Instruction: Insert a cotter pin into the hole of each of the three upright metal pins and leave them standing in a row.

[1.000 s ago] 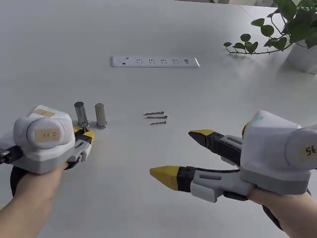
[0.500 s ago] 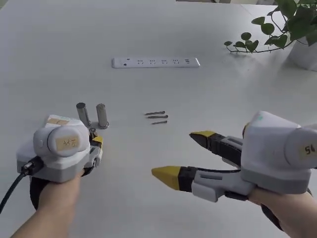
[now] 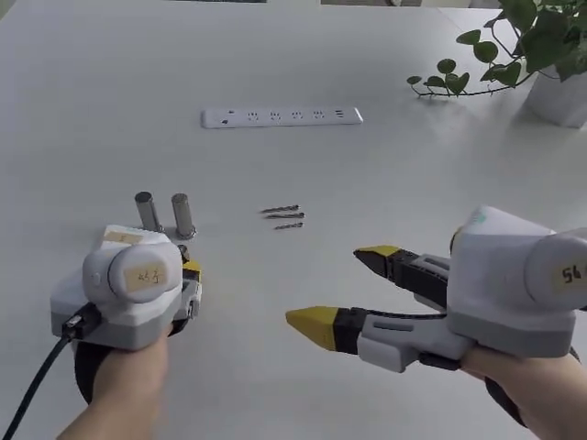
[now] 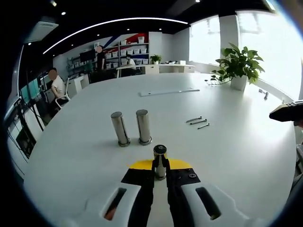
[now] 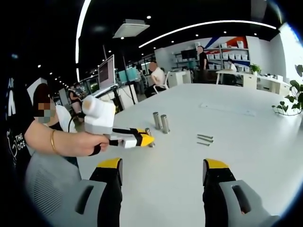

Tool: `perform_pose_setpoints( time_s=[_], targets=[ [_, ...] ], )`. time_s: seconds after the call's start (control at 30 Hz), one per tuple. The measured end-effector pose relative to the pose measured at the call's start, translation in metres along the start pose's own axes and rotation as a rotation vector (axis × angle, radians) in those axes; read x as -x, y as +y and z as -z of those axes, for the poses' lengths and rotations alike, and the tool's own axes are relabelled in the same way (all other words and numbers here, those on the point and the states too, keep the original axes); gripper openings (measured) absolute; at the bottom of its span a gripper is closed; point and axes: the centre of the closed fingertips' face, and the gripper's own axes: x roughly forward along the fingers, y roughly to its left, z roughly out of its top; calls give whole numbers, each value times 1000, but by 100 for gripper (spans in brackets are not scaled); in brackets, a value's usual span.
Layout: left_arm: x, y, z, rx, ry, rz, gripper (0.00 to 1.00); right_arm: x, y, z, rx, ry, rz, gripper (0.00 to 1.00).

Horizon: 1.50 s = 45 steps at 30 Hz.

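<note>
Smooth white tabletop (image 3: 385,183): two upright cylindrical metal pins (image 3: 182,214), three thin cotter pins (image 3: 282,216); left hand-held gripper (image 4: 160,166) pinches a third pin (image 4: 160,156); right hand-held gripper (image 3: 328,286) stands spread wide.

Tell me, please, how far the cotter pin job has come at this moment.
Done: nothing yet; the three cotter pins lie loose on the table, none inserted. In hand: the left gripper is shut on one metal pin, near the two upright pins. The right gripper is open and empty. Left: all three insertions, then the row of three.
</note>
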Motion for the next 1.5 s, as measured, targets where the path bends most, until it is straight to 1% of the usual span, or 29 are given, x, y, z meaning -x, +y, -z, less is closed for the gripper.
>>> perform_pose_setpoints(
  time_s=[0.27,0.37,0.53,0.63,0.87,1.03,1.13,1.27,1.5],
  targets=[
    [2,-8,2,3,-5,-4,7,4,-1,1,-1,-6,5,66],
    [2,-8,2,25,-4,-11,7,5,-1,2,0,-4,5,66],
    [4,-10,4,41,-4,-38,7,4,0,4,3,9,2,65],
    [4,-11,3,26,-4,-44,7,3,1,5,6,13,-1,65],
    [3,-10,2,16,-6,-45,8,1,0,6,11,22,-2,65],
    [2,-11,2,6,1,-33,9,1,0,5,5,20,-2,66],
    [2,-10,0,-4,-4,-27,11,0,-1,5,6,25,0,66],
    [3,-11,-2,-28,-6,-13,14,0,-4,4,7,29,1,65],
    [12,-12,-6,-86,-15,25,27,-5,-16,-3,24,49,6,63]
  ],
)
